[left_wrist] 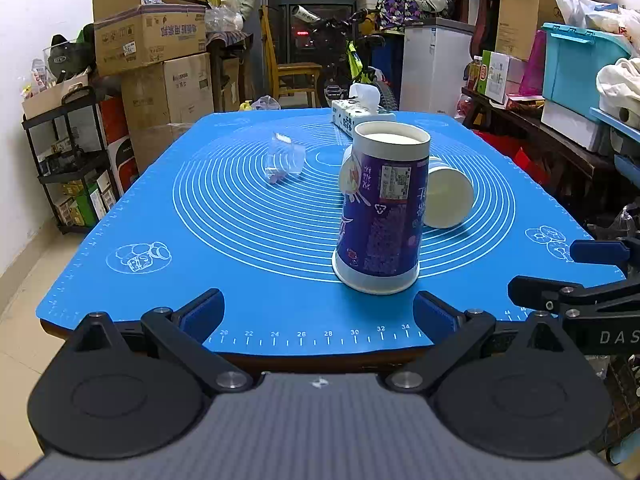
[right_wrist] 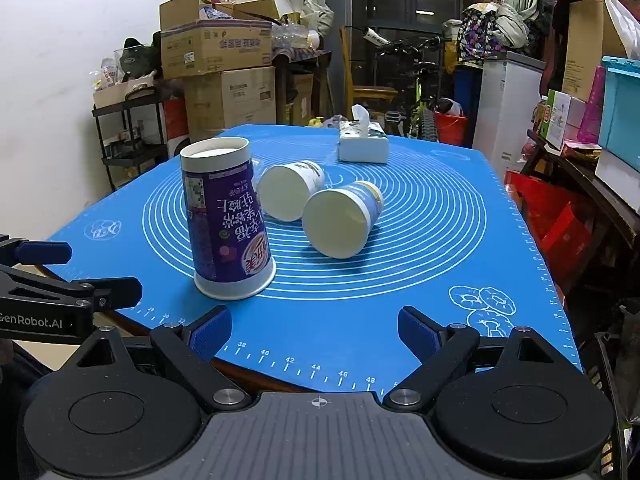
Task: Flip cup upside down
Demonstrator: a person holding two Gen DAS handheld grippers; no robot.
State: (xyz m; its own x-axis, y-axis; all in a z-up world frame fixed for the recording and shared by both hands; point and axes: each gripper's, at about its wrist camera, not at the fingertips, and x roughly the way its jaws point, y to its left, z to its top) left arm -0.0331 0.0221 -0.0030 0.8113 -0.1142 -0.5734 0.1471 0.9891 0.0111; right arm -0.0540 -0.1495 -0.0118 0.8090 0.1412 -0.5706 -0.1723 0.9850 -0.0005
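Note:
A tall purple paper cup [left_wrist: 380, 208] stands upside down on the blue mat [left_wrist: 240, 240], wide rim down; it also shows in the right wrist view [right_wrist: 226, 220]. Two smaller white paper cups lie on their sides behind it, one [right_wrist: 290, 190] to the left and one [right_wrist: 340, 218] to the right, mouths facing me. My left gripper [left_wrist: 318, 312] is open and empty just short of the purple cup. My right gripper [right_wrist: 314, 330] is open and empty at the mat's front edge, right of the purple cup.
A clear plastic cup [left_wrist: 282, 160] lies on its side at mid-left of the mat. A tissue box [right_wrist: 363, 142] sits at the far side. Stacked cardboard boxes [left_wrist: 152, 40], a black shelf [left_wrist: 68, 160] and storage bins [left_wrist: 580, 64] surround the table.

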